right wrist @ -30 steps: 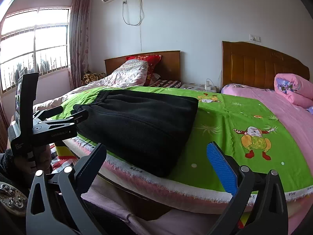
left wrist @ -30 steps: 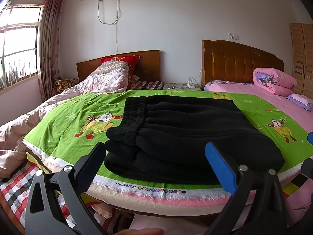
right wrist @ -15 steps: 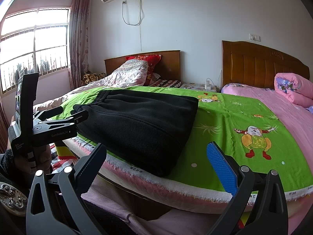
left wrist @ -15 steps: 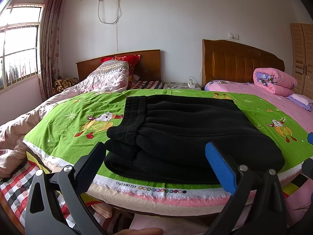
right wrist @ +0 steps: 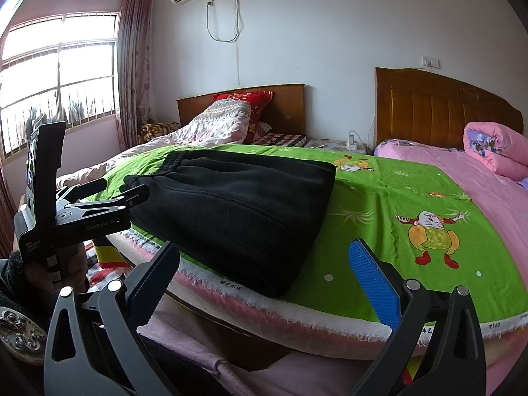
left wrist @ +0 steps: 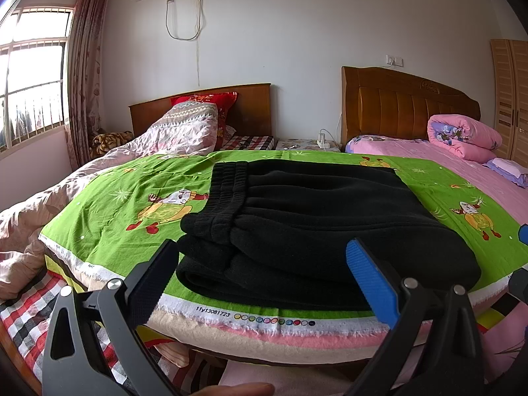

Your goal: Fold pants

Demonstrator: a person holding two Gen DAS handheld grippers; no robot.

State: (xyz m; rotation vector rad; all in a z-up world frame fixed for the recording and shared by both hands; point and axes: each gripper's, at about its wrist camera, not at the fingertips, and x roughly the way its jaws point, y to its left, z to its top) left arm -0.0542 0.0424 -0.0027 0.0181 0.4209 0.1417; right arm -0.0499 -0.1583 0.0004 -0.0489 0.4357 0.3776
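Observation:
Black pants (left wrist: 313, 224) lie folded in a thick stack on the green cartoon sheet (left wrist: 115, 204), waistband at the left. My left gripper (left wrist: 264, 280) is open and empty, held off the bed's near edge in front of the stack. In the right wrist view the pants (right wrist: 237, 204) lie left of centre. My right gripper (right wrist: 267, 280) is open and empty, off the bed edge by the stack's near right corner. The left gripper (right wrist: 109, 194) also shows at the left of that view, beside the pants.
The green sheet (right wrist: 412, 198) covers a board across two beds. A pink rolled quilt (left wrist: 462, 135) lies at the back right. A crumpled quilt (left wrist: 171, 132) and red pillow (left wrist: 204, 100) lie at the back left. A plaid sheet (left wrist: 23, 316) is below left.

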